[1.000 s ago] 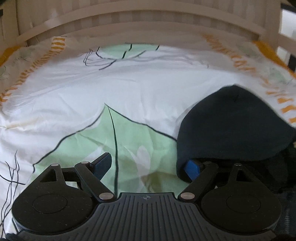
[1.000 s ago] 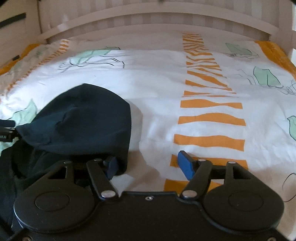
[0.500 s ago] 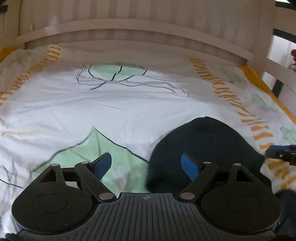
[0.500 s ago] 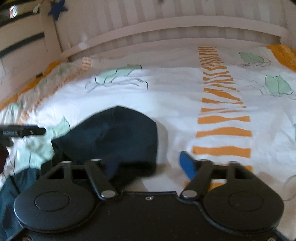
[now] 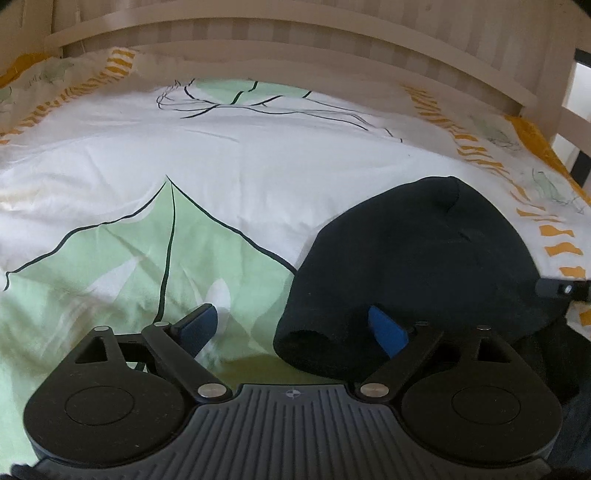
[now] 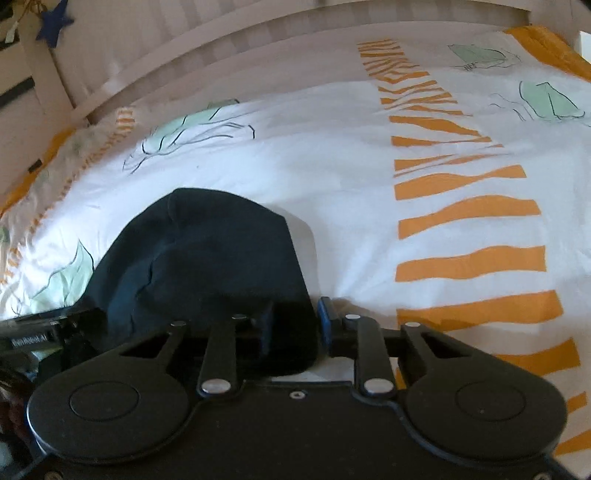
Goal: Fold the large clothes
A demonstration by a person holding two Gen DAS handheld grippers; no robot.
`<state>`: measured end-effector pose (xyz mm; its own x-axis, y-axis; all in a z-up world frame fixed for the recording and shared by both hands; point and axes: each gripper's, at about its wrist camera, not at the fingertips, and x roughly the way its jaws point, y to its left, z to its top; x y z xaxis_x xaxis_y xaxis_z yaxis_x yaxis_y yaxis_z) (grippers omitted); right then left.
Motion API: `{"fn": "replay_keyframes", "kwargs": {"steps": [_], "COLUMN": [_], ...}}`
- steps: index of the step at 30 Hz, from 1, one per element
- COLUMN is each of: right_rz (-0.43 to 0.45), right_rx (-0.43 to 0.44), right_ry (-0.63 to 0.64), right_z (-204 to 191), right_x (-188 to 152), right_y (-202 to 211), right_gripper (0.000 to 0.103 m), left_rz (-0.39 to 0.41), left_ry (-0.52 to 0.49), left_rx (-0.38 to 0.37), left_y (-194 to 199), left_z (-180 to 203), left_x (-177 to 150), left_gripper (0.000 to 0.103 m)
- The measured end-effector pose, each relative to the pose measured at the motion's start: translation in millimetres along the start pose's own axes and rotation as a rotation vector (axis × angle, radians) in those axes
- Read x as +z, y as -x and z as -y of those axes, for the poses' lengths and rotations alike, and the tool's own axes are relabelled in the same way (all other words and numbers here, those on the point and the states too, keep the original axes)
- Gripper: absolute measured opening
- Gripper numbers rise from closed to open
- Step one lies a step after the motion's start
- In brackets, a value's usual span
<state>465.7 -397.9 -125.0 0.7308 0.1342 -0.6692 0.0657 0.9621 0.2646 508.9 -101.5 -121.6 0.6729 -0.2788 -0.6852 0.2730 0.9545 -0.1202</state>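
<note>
A dark navy garment [image 5: 424, 258] lies bunched in a hood-like mound on the bed's printed duvet [image 5: 229, 173]. My left gripper [image 5: 291, 326] hangs low over the garment's left edge. Its jaws are opening: the right finger [image 5: 386, 330] is over the cloth, the left finger [image 5: 199, 325] over the green leaf print. My right gripper [image 6: 295, 325] is at the garment's [image 6: 207, 251] right edge. Its jaws are closing with a fold of the dark cloth between them. Each gripper's tip shows at the side of the other's view.
A pale slatted bed rail [image 5: 295, 33] runs along the far side and turns down the right side [image 5: 565, 110]. The duvet has orange stripes [image 6: 469, 221] to the right of the garment. More dark cloth [image 5: 550, 350] trails off at the near right.
The right jaws have narrowed from wide apart to close around the garment's right edge. The left gripper has dipped back toward the garment's left edge and its jaws have widened a little.
</note>
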Motion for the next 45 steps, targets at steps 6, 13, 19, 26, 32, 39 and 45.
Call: {"fn": "replay_keyframes", "kwargs": {"steps": [6,13,19,26,32,39,45], "right_rz": [0.091,0.017,-0.015,-0.029,0.051,0.232,0.328], "right_rx": [0.020,-0.024,-0.017,-0.070,-0.023,0.076,0.145], "right_ry": [0.038,0.077,0.190,0.187,0.300,0.414,0.543], "right_z": [-12,-21,-45,-59,-81,-100,-119], "right_x": [22,46,55,55,55,32,-10], "right_y": [9,-30,-51,-69,-45,40,123], "right_gripper": [0.062,0.066,0.076,0.078,0.009,0.009,0.009], "left_rz": [0.006,0.012,0.022,0.011,-0.011,-0.002,-0.036], "left_ry": [0.002,0.009,0.012,0.013,0.039,0.068,0.214], "left_rx": [0.001,-0.007,-0.008,-0.010,-0.060,-0.183,-0.340], "left_y": [0,-1,0,1,23,72,110], "left_z": [1,0,0,1,-9,-14,-27], "left_x": [-1,-1,-3,0,9,1,-15], "left_gripper": [0.092,0.093,0.094,0.094,0.085,0.085,0.086]}}
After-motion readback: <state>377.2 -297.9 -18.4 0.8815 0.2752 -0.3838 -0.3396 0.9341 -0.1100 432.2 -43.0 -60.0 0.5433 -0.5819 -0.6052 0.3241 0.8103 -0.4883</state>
